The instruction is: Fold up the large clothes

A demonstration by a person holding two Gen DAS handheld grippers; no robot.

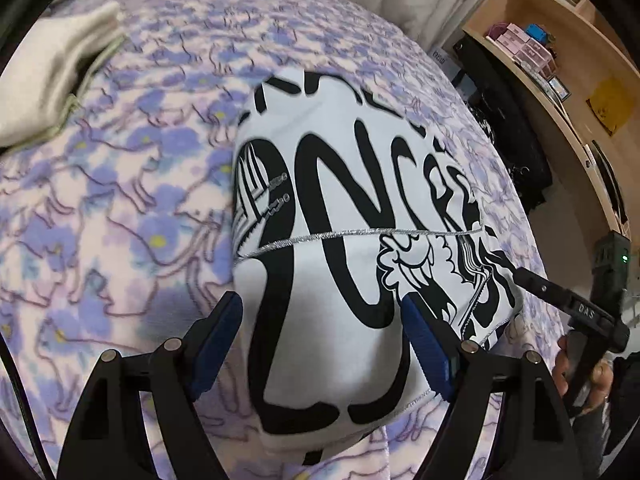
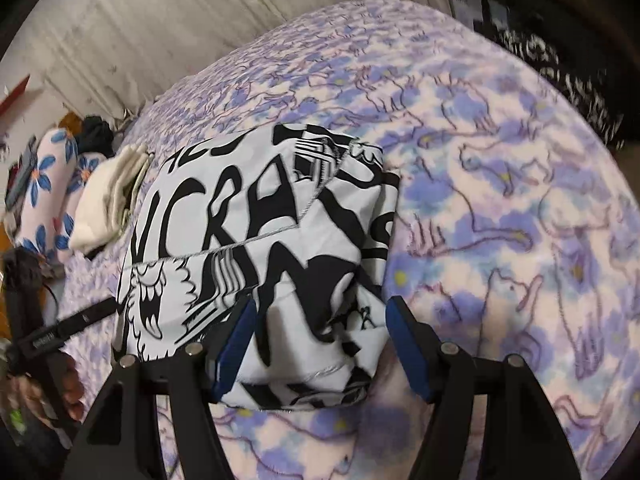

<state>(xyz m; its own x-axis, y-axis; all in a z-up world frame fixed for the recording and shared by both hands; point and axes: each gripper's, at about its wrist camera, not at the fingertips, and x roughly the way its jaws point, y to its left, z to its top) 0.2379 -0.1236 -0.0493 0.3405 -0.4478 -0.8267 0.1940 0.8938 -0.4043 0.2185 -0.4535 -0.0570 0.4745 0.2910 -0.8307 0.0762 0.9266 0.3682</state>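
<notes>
A white garment with bold black graffiti print (image 1: 340, 200) lies folded into a compact bundle on a bed with a purple flowered blanket (image 1: 120, 200). My left gripper (image 1: 322, 344) hangs over the bundle's near left end, open, its blue pads either side of the cloth without pinching it. My right gripper (image 2: 322, 344) is open in the same way over the garment (image 2: 260, 220) at its near right end. The right gripper's black finger (image 1: 532, 284) lies at the bundle's right edge in the left wrist view. A hand (image 1: 576, 364) holds that tool.
A folded cream cloth (image 1: 52, 80) lies on the blanket at the far left, also seen from the right wrist as the cream cloth (image 2: 108, 200), beside a flowered pillow (image 2: 52, 184). Wooden shelves (image 1: 560, 60) and a black bag (image 1: 508, 140) stand past the bed's right edge.
</notes>
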